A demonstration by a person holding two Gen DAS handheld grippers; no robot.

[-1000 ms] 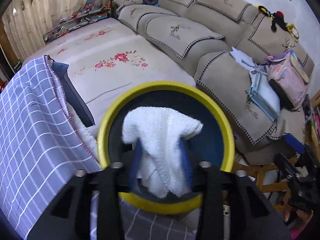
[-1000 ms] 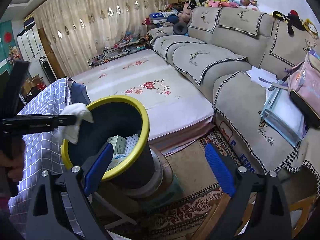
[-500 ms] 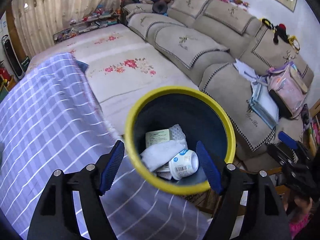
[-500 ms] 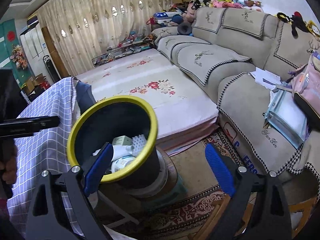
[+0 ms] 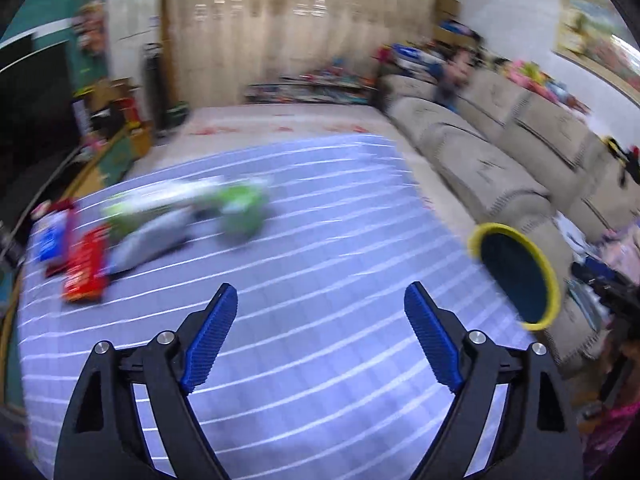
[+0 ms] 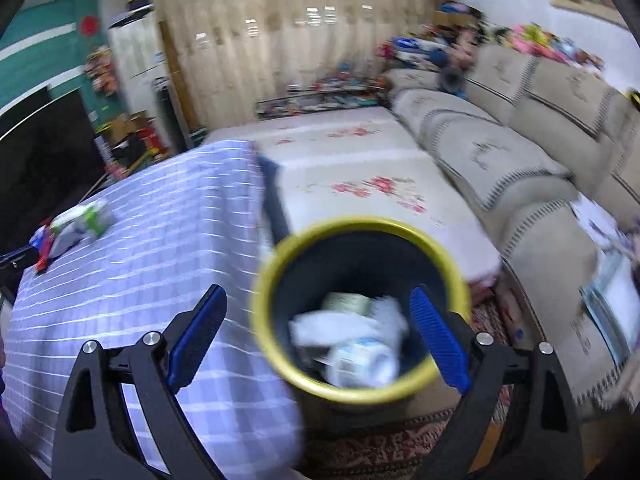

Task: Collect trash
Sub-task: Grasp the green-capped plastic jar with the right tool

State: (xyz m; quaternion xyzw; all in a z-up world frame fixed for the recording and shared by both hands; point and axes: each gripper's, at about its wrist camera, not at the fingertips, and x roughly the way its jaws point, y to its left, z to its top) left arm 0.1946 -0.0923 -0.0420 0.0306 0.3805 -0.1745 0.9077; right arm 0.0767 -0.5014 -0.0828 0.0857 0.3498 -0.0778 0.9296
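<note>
The dark bin with a yellow rim (image 6: 362, 312) stands beside the table and holds a white cloth, a small carton and a white cup. It also shows in the left wrist view (image 5: 514, 276) at the right. My right gripper (image 6: 318, 338) is open and empty just above and before the bin. My left gripper (image 5: 320, 338) is open and empty over the blue checked tablecloth (image 5: 312, 240). Blurred trash lies at the table's far left: a green and white wrapper (image 5: 188, 208), a red packet (image 5: 86, 276) and a blue and white item (image 5: 50, 236).
A beige sofa (image 6: 520, 160) runs along the right. A low surface with a floral cover (image 6: 360, 172) lies behind the bin. A patterned rug (image 6: 380, 452) covers the floor below the bin. Clutter stands by the curtains at the back.
My left gripper let the white cloth fall into the bin, then swung left over the table. My right gripper moved up and closer over the bin.
</note>
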